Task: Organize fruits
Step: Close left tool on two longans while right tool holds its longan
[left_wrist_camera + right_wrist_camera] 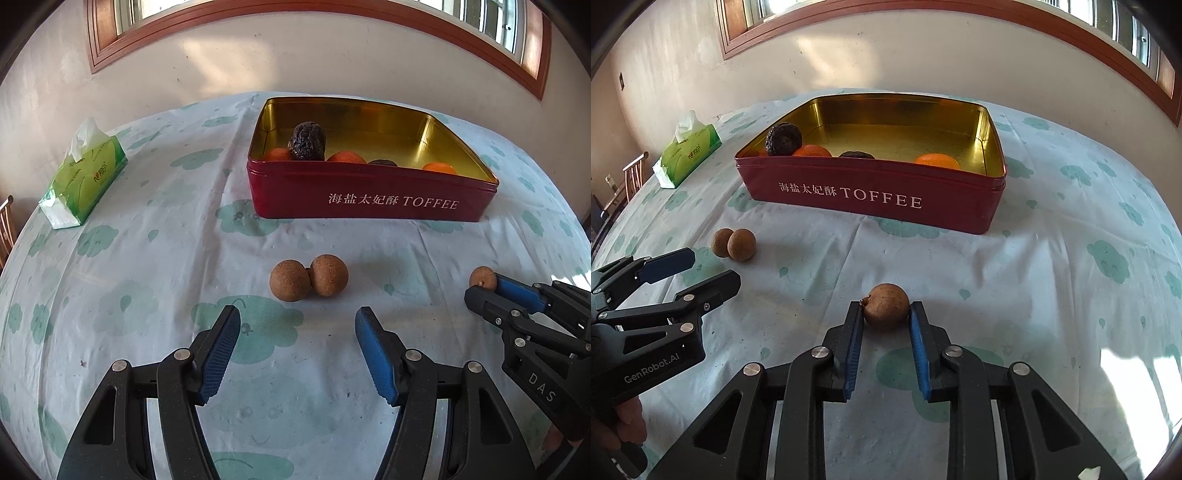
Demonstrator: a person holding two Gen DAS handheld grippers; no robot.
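Observation:
A red toffee tin (pixel 369 199) (pixel 871 199) stands open at the back of the table. It holds three oranges (pixel 345 157) (pixel 936 160) and two dark wrinkled fruits (pixel 306 142) (pixel 783 138). Two brown longans (pixel 308 282) (pixel 735 242) lie touching on the cloth, just ahead of my open left gripper (pixel 297 319) (pixel 705 266). My right gripper (pixel 886 312) (pixel 480 291) is shut on a third longan (pixel 886 304) (pixel 482 277), low over the cloth.
A green tissue pack (pixel 83 177) (pixel 689 149) lies at the back left. A white cloth with green prints (pixel 166 258) covers the table. A chair back (pixel 633 173) stands past the left edge. A wall with windows is behind.

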